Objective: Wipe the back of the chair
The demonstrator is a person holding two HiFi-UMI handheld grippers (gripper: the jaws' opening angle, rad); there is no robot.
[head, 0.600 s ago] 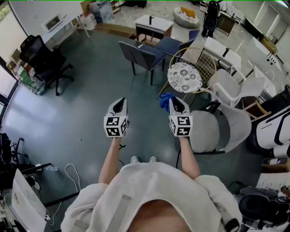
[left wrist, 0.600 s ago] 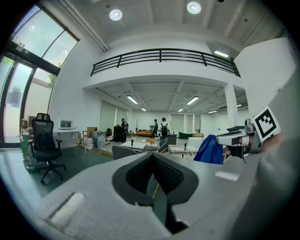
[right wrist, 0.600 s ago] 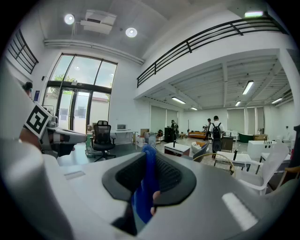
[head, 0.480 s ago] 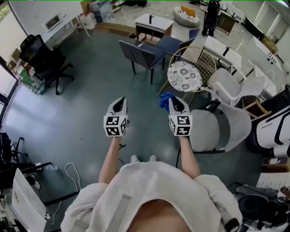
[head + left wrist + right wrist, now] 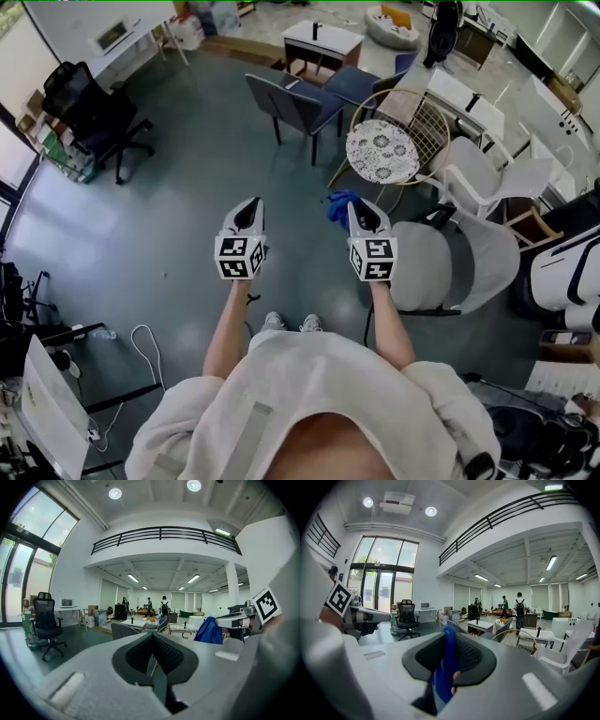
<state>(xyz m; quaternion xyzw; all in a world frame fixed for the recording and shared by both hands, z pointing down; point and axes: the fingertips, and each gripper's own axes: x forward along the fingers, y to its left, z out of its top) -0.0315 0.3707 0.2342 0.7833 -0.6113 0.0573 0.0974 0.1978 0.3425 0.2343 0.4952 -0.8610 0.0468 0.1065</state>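
Open office floor [image 5: 169, 206] below us; our right gripper [image 5: 360, 210] pinches blue cloth [image 5: 339, 203], left gripper [image 5: 249, 214] jaws pressed together, empty. Grey chair [image 5: 464, 267] sits just right; we risk dropping the loosely pinched cloth mid-wipe.

Soft blue cloth [image 5: 339, 205], matt.
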